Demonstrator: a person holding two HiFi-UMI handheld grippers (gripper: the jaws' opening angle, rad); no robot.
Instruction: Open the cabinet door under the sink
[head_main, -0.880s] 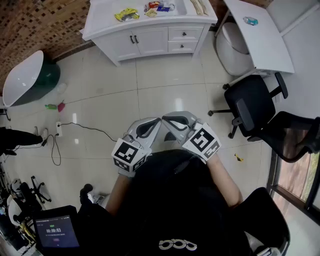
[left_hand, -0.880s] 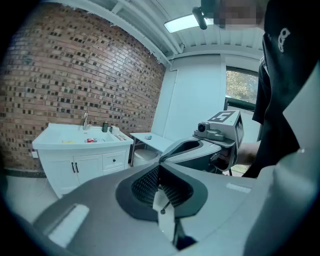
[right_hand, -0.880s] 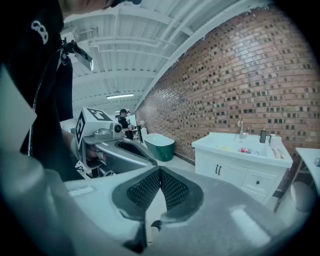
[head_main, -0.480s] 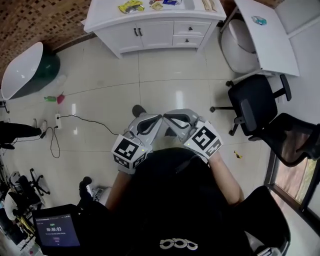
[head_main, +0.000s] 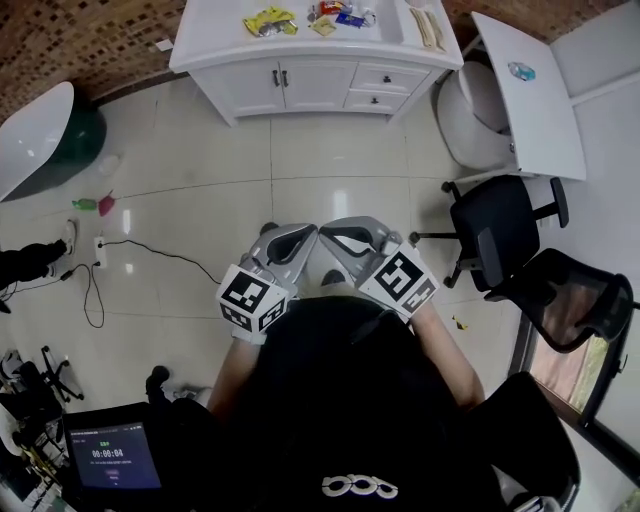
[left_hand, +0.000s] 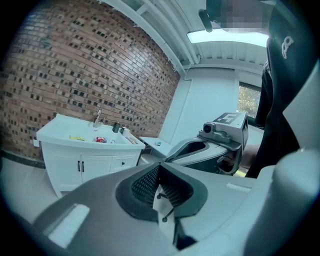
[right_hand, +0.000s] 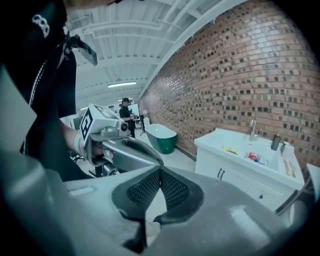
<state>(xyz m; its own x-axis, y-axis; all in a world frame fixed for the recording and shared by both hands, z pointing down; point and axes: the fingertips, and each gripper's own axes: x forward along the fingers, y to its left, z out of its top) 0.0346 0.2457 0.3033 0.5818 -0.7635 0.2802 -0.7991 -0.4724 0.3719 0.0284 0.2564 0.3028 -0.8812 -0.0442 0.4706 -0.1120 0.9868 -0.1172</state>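
Note:
The white sink cabinet (head_main: 283, 85) stands against the brick wall at the far end of the tiled floor. Its two doors are closed, with dark handles (head_main: 279, 77) at the middle seam. Both grippers are held together close to the person's chest, far from it. My left gripper (head_main: 310, 231) is shut with nothing between its jaws, and so is my right gripper (head_main: 326, 229). In the left gripper view the cabinet (left_hand: 80, 167) lies left of the shut jaws (left_hand: 159, 170). The right gripper view has the cabinet (right_hand: 227, 176) to the right of the jaws (right_hand: 160, 172).
Two black office chairs (head_main: 500, 215) stand at the right beside a white table (head_main: 530, 85) and a white rounded fixture (head_main: 462, 105). A tub (head_main: 40, 140) sits at the left, and a cable with a power strip (head_main: 100, 250) lies on the floor. A tablet (head_main: 112, 455) is at the bottom left.
The person has stepped, and the view has shifted: the tub has slid toward the left edge and the cabinet a little right. Both grippers stay shut at the chest.

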